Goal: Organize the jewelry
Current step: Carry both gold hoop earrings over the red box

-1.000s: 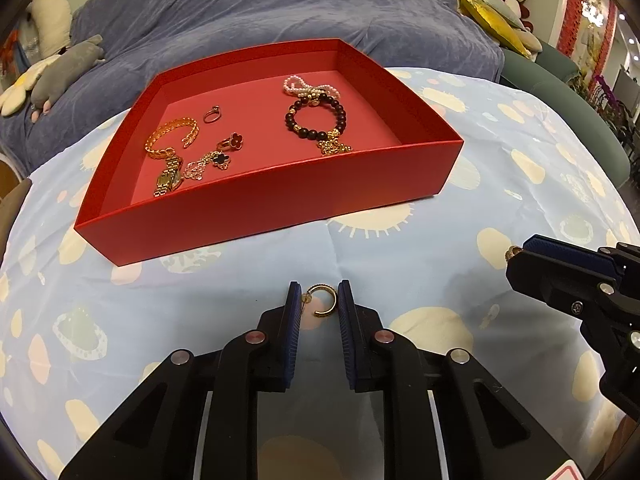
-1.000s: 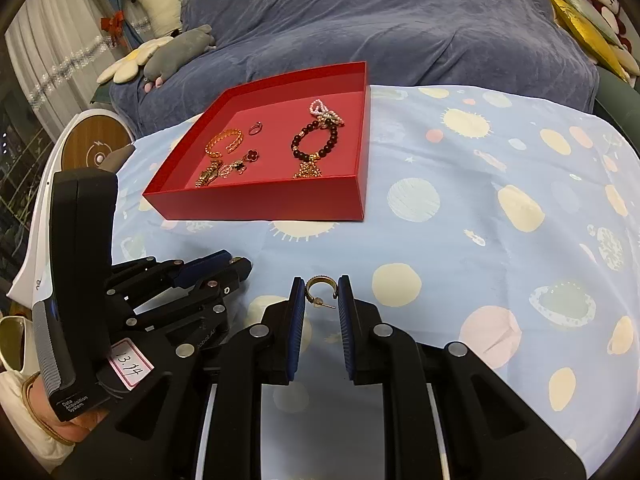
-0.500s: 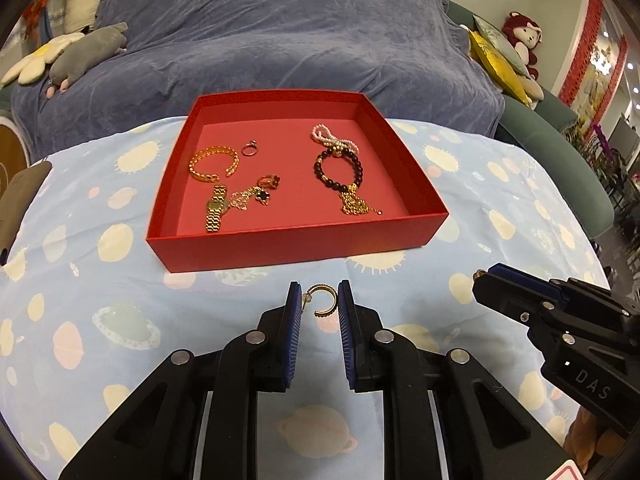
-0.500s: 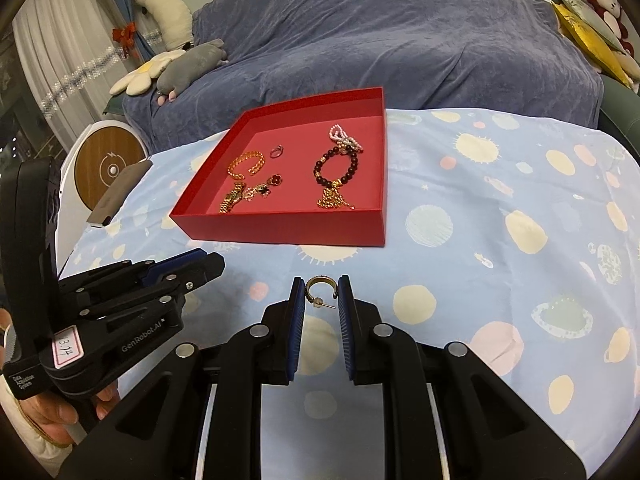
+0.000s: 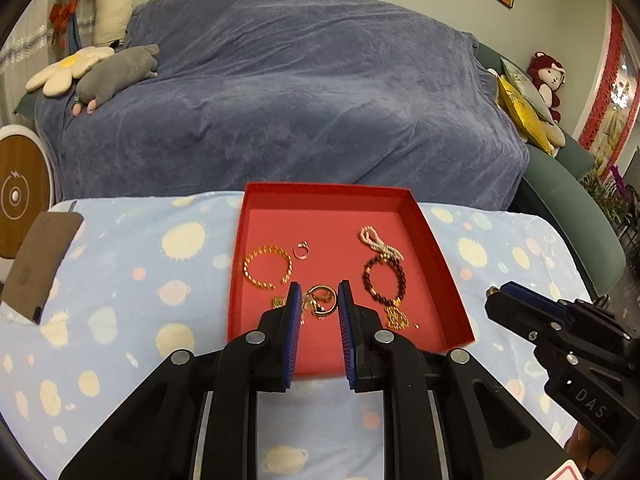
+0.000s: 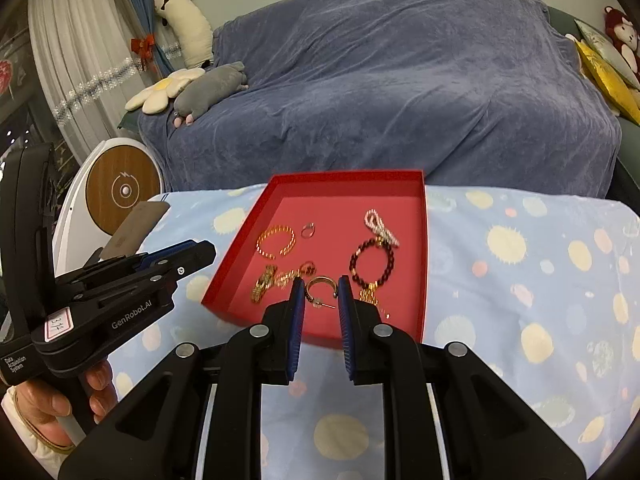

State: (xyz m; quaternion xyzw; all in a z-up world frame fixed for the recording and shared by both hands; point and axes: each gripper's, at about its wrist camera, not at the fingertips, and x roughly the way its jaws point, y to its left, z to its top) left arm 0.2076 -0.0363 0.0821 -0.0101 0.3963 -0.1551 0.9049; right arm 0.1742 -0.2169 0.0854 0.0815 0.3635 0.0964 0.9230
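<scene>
1. Left wrist view: the left gripper (image 5: 319, 302) pinches a gold hoop earring (image 5: 322, 300) between its blue ribbed pads, poised over the red tray (image 5: 436, 256).
2. The right gripper (image 6: 320, 295) clamps a second hoop earring (image 6: 320, 286), its thin post jutting toward 4 o'clock.
3. Step in hand: carrying both earrings to the tray.
4. Next likely calls for lowering onto bare red floor, clear of the twisted gold bangle (image 5: 267, 267) at 10 o'clock and the dark bead bracelet (image 5: 384, 280) at 2 o'clock.

A matt red cardboard tray (image 5: 434, 240) sits on smooth pale-blue printed cotton cloth (image 5: 132, 280). Inside the tray lie a shiny gold metal chain bracelet (image 5: 267, 268), a glossy dark bead bracelet (image 5: 384, 280) and pearly white beads (image 5: 378, 242). Behind the tray, a plush blue-grey velvety sofa cover (image 5: 300, 100) looks soft, faintly napped
</scene>
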